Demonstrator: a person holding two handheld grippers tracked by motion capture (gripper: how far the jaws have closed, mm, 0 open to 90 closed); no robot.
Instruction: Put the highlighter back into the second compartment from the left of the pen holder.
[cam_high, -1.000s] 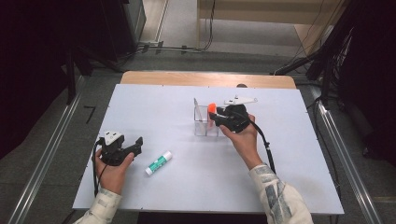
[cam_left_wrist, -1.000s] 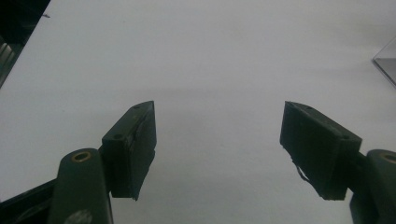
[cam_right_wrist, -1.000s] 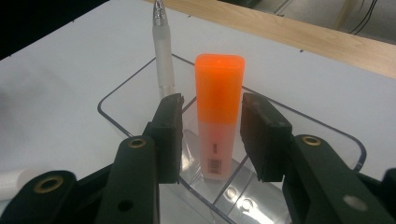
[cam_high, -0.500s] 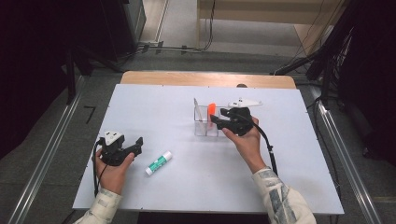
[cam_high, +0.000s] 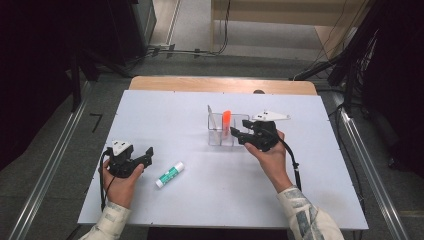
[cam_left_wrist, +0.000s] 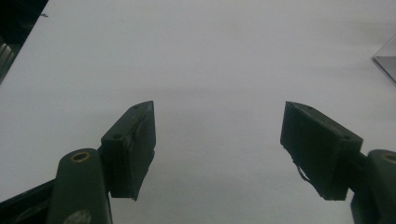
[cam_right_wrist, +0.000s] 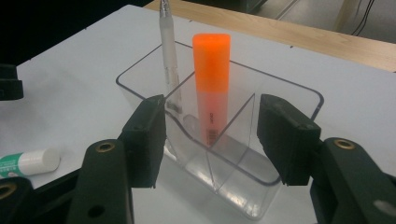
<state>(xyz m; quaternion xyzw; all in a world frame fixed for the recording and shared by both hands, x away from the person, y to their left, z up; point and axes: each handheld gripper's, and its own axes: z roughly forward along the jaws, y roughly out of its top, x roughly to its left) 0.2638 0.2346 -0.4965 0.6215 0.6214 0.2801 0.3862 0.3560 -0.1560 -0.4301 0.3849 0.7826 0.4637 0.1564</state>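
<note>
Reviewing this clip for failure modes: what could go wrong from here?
1. The right gripper is open with its jaws straddling the clear organizer; pulling back carelessly could likely drag or tip it, since it looks light.
2. The orange highlighter and white pen stand tall above the rim, so a nudge may topple them.
3. The glue stick lies on its side near the open left gripper and could roll if bumped.

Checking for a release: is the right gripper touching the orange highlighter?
Apart. In the right gripper view, the right gripper has its jaws open on either side of the clear organizer, while the orange highlighter stands inside, beyond them.
</note>
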